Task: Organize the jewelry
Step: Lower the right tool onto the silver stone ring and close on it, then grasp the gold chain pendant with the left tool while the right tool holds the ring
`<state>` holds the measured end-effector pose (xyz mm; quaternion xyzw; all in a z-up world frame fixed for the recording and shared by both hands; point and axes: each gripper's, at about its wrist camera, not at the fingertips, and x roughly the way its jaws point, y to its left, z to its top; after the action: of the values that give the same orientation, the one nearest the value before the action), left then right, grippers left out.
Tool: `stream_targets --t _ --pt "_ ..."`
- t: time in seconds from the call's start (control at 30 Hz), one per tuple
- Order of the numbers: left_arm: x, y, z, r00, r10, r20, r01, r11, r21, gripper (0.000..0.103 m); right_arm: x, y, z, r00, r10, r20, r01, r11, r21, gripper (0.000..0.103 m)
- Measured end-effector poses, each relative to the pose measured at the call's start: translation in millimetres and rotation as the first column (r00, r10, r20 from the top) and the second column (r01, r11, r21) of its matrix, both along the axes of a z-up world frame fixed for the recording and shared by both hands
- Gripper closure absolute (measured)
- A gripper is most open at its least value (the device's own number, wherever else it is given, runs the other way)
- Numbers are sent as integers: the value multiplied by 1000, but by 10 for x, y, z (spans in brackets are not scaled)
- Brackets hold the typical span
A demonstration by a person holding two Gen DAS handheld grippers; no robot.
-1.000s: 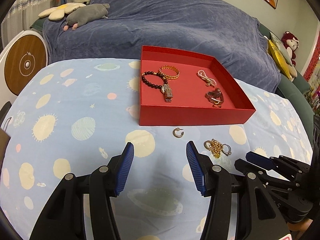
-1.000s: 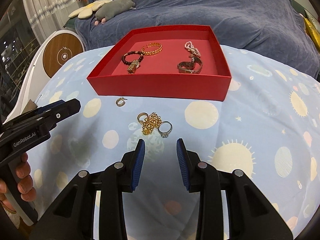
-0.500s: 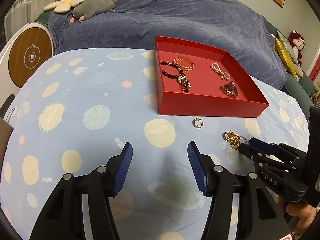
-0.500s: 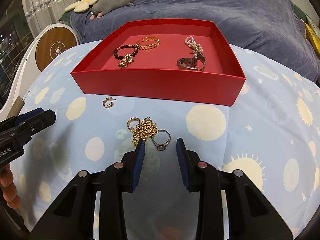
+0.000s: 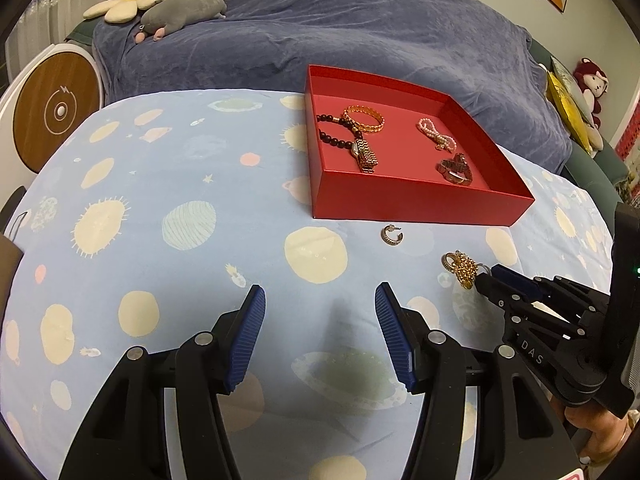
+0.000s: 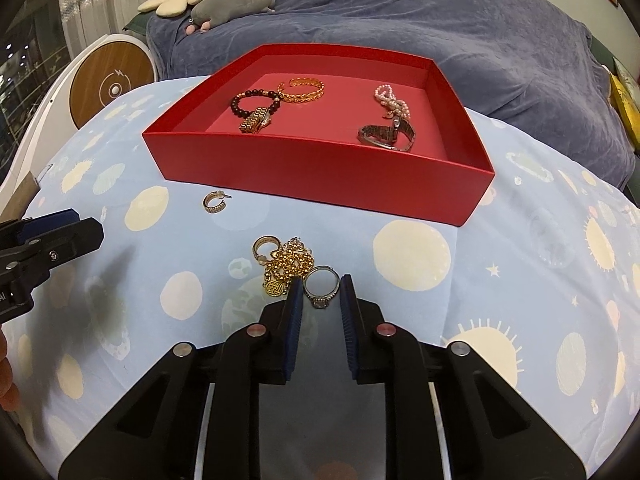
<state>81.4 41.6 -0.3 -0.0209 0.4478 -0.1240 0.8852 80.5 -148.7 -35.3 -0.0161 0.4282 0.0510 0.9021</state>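
Note:
A red box point(image 6: 312, 176) on the patterned cloth holds bracelets point(image 6: 302, 88), a pearl strand and watches point(image 6: 386, 136). In front of it lie a hoop earring point(image 6: 212, 202), a gold ring point(image 6: 266, 246), a gold chain point(image 6: 290, 262) and a silver ring point(image 6: 320, 302). My right gripper point(image 6: 321, 282) is down on the cloth. Its jaws are closing, and the pads touch the silver ring's two sides. The left wrist view shows the box point(image 5: 420, 204), earring point(image 5: 392, 236), chain point(image 5: 464, 268) and right gripper point(image 5: 486, 278). My left gripper point(image 5: 320, 300) hovers open over bare cloth, holding nothing.
A bed under a blue blanket point(image 5: 360, 24) lies behind the table, with plush toys point(image 5: 180, 8) on it. A round wooden-faced device point(image 5: 56, 112) stands at the left. A hand point(image 5: 600, 436) holds the right gripper. The cloth point(image 5: 180, 200) left of the box has free room.
My right gripper has come forward to the jewelry pile and its jaws have narrowed around the silver ring. The left gripper has stayed open and nearly still.

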Motion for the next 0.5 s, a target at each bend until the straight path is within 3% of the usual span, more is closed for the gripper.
stream_targets --t 0.27,0.5 --pt "4 -141 -17 1000 -18 -6 18 1000 -8 45 -51 -142 83 999 -32 -20 34 997 72 85" --pt "-67 -572 -60 989 -146 -14 146 988 -44 45 -140 -280 206 998 -55 -17 56 995 88 85"
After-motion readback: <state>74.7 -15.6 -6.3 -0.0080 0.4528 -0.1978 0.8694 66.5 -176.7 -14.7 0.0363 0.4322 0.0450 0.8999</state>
